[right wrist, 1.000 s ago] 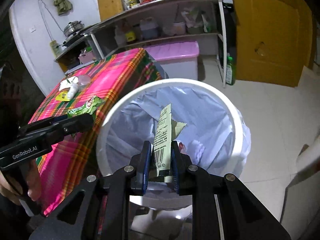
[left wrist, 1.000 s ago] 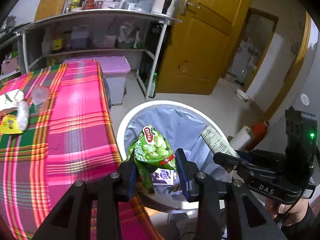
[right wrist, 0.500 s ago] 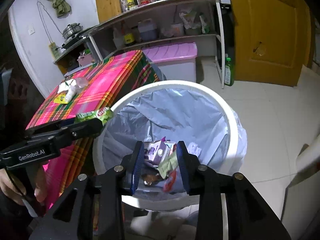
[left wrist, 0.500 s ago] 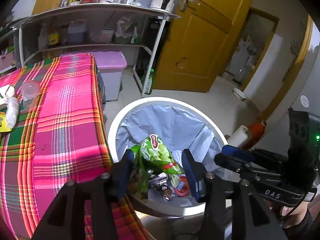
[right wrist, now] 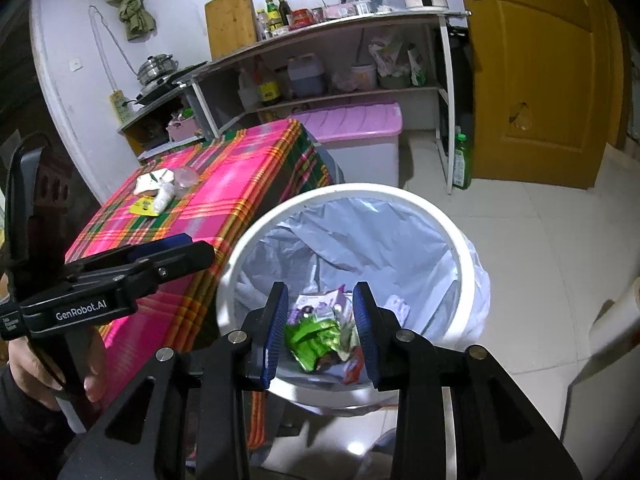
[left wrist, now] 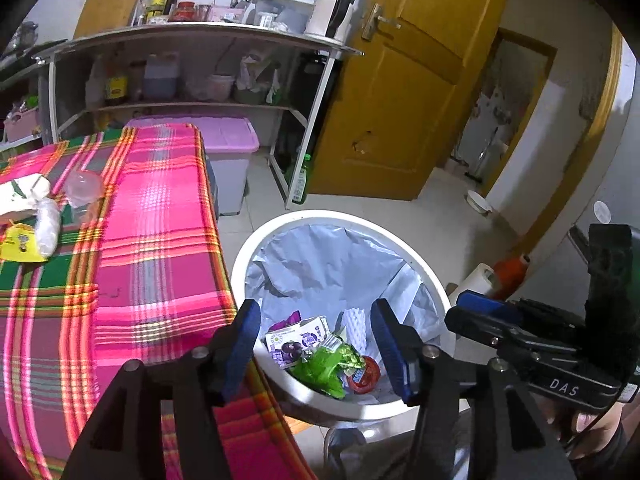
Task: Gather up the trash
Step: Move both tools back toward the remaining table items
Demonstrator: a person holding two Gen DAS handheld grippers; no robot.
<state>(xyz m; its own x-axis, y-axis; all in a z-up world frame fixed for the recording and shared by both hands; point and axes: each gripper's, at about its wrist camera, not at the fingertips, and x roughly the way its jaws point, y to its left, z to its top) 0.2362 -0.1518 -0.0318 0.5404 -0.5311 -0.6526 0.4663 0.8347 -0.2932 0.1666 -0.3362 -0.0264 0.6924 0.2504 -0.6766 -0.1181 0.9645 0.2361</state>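
Note:
A white trash bin (left wrist: 256, 248) with a grey liner stands beside the plaid-covered table (left wrist: 160, 240); it also shows in the right wrist view (right wrist: 452, 224). Inside lie a green snack bag (left wrist: 322, 366), a purple carton (left wrist: 298, 340) and a red lid (left wrist: 364, 374). My left gripper (left wrist: 316, 344) is open and empty over the bin's near rim. My right gripper (right wrist: 322, 332) is open and empty above the bin, over the green bag (right wrist: 310, 336). More trash (left wrist: 28, 216) lies at the table's far left: white wrappers, a yellow packet and a clear cup (left wrist: 84, 186).
A pink-lidded storage box (left wrist: 224, 148) stands behind the table. A cluttered metal shelf (left wrist: 192, 40) lines the back wall. A yellow door (left wrist: 404, 92) is at the right. A green bottle (left wrist: 302, 180) stands on the floor by the shelf leg.
The right gripper opened and dropped its folded wrapper into the bin. The left gripper then opened and the green snack bag fell into the bin. Both are now empty.

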